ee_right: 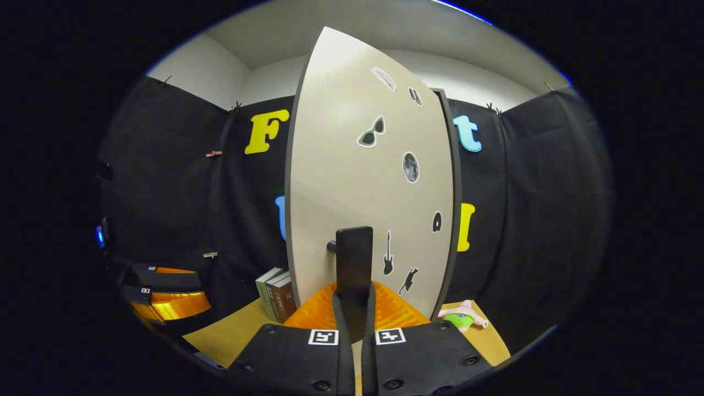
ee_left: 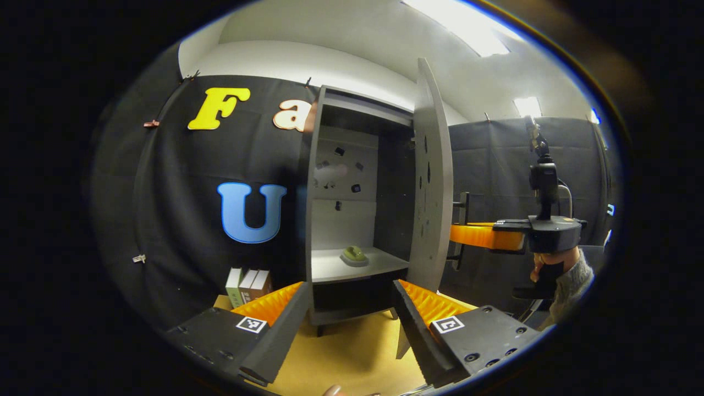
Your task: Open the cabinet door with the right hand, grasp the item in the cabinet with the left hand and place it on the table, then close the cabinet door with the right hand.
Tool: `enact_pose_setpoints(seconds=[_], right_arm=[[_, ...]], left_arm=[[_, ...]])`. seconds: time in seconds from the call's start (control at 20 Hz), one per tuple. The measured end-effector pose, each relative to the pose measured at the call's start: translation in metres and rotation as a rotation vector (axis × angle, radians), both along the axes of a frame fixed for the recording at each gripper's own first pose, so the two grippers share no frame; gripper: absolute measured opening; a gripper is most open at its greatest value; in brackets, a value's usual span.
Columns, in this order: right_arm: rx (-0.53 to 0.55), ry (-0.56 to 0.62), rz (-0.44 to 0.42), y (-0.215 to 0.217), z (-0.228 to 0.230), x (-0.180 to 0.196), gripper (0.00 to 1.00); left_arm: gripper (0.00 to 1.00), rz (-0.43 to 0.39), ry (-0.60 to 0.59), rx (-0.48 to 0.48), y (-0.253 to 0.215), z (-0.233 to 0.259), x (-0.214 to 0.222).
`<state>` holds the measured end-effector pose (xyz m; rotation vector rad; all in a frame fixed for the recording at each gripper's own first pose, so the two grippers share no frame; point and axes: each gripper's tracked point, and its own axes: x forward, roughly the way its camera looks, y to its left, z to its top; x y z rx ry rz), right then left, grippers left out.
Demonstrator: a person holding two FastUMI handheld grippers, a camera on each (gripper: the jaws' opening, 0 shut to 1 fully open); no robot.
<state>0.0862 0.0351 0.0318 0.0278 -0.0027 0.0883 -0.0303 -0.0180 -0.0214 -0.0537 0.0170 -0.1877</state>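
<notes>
Door point(ee_left: 432, 181) swung wide, right gripper point(ee_right: 355, 308) pinching its handle point(ee_right: 353, 264), jaws pressed on it. Item point(ee_left: 355, 254) sits on cabinet point(ee_left: 352, 209) shelf, approx 12 o'clock from left gripper point(ee_left: 352, 330), jaws spread, nothing between. Best go straight in, low over shelf, keep clear of door edge at 1 o'clock; right shd hold door steady.

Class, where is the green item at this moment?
In the left gripper view, the green item sits on the cabinet's shelf, left of the open door.
</notes>
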Motion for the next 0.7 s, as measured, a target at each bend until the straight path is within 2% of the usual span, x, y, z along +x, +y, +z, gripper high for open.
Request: enact_pose_setpoints(seconds=[0.35,0.5,0.7], right_arm=[[0.033,-0.012,0.04,-0.037,0.001,-0.019,0.09],[0.032,-0.011,0.034,-0.057,0.0,-0.023,0.08],[0.023,-0.014,0.021,-0.081,0.0,-0.026,0.08]], left_arm=[[0.93,-0.052,-0.014,0.023,-0.073,0.009,0.042],[0.93,-0.01,-0.035,0.015,-0.094,0.014,0.06],[0.93,-0.004,-0.053,-0.014,-0.126,0.019,0.079]])
